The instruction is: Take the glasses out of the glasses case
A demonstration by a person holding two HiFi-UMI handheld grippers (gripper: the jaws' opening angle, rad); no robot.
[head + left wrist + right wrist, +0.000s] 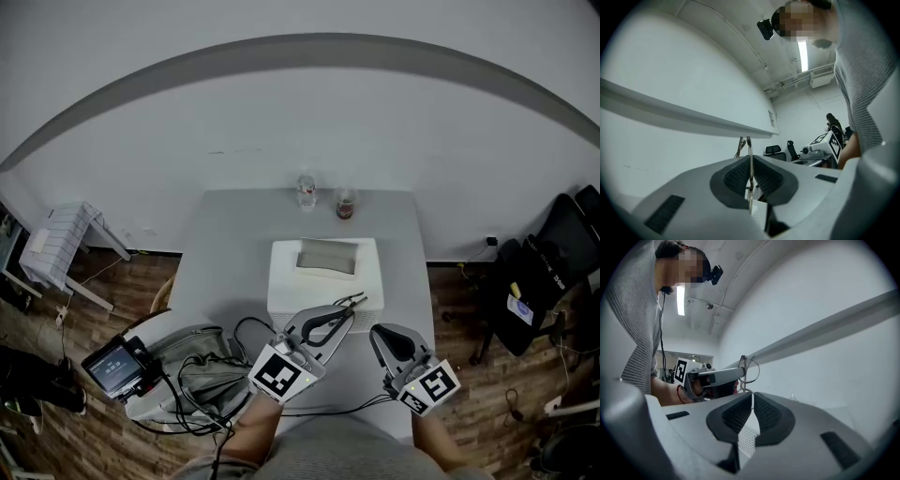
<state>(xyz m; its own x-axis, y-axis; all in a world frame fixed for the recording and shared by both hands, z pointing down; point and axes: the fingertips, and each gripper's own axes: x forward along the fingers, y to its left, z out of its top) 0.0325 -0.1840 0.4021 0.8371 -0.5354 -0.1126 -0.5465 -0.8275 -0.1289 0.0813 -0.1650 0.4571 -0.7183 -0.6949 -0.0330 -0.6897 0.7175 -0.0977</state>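
The grey glasses case (pixel 328 256) lies shut on a white box (pixel 281 291) in the middle of the table. My left gripper (pixel 347 316) hovers just in front of the box, shut on the thin wire-framed glasses (pixel 353 301). In the left gripper view the frame (pixel 748 143) sticks up from between the closed pads of that gripper (pixel 750 158). My right gripper (pixel 377 332) hangs beside it to the right, shut with nothing between its pads (pixel 765 411). The right gripper view shows the left gripper (pixel 717 377) holding the glasses (pixel 750 367) in the air.
Two small bottles (pixel 307 190) (pixel 345 203) stand at the table's far edge. A grey bag with cables (pixel 197 366) and a device with a screen (pixel 117 366) sit at the near left. A dark chair (pixel 553 258) stands right of the table, a white rack (pixel 61 244) left.
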